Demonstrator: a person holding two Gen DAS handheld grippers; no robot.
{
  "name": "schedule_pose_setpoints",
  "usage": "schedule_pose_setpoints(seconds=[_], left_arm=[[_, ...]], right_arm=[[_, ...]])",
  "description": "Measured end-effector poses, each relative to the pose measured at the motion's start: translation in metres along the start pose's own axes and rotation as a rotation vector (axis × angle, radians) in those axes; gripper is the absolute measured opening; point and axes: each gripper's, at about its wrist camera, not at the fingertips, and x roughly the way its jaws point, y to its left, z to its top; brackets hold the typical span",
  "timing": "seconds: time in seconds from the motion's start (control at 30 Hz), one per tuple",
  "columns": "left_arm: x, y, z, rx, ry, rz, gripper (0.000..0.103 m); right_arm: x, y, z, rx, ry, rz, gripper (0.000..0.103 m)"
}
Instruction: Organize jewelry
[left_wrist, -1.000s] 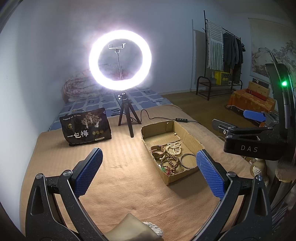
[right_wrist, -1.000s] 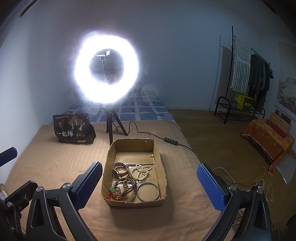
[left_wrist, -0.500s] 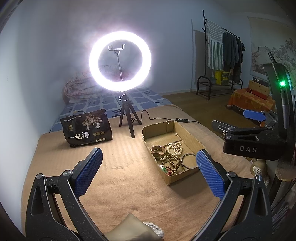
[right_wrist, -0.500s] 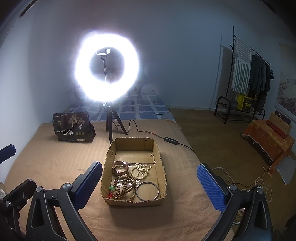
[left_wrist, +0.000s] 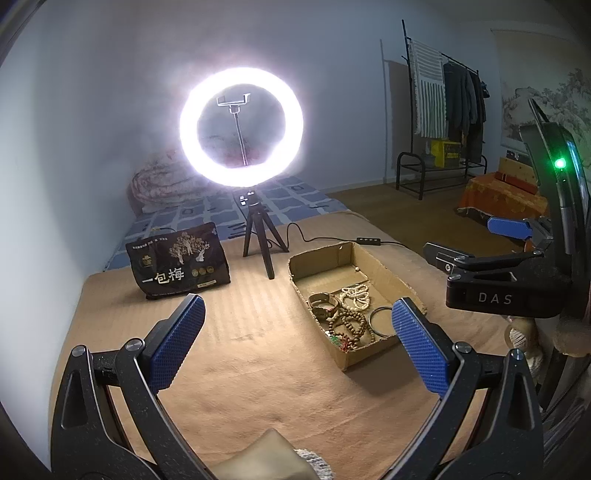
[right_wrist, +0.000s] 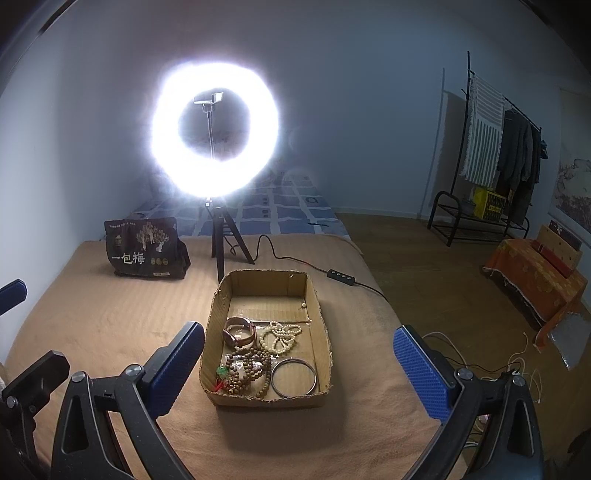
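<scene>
Left gripper (left_wrist: 297, 338): its blue-padded jaws are standing wide apart, holding nothing and hovering above the tan blanket (left_wrist: 236, 354).
Right gripper (right_wrist: 299, 363): its jaws are also gaping wide and gripping nothing, with the box sitting just ahead of them and between the two pads.
Cardboard box (right_wrist: 319, 321): shallow, open-topped, with raw corrugated walls and ragged edges; ahead and to the right of the left gripper.
Jewelry: it is all lying inside the box, crowded toward the end nearest the right gripper.
Wooden bead strands (right_wrist: 246, 373): round brown beads looped in a tangled heap, with a small green and red piece at their left edge.
Pearl strand (right_wrist: 280, 336): pale, glossy little beads in loose loops, touching the brown beads.
Metal bangle (right_wrist: 294, 377): a thin, rigid, shiny hoop lying flat in the near right corner.
Wide band (right_wrist: 240, 330): a stiff copper-toned cuff, possibly a watch; too small to be sure.
Loose bead (right_wrist: 304, 305): lying alone by the far right wall.
Risk, tangling: judging by the pile, pinching one strand is likely to be dragging its neighbours up too.
Risk, slipping: the thin hoop is looking hard to clamp and could be skidding off the pads.
Risk, box: light card on soft cloth could be sliding or tipping if a jaw is catching its wall.
</scene>
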Motion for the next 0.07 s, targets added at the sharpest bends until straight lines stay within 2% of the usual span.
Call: schedule_pose_setpoints(seconds=[0.07], left_arm=[[0.0012,0.0035,0.0003,-0.006,0.004,0.0,0.103]], right_arm=[[0.0012,0.0005,0.001,-0.003,0.002,-0.001,0.103]])
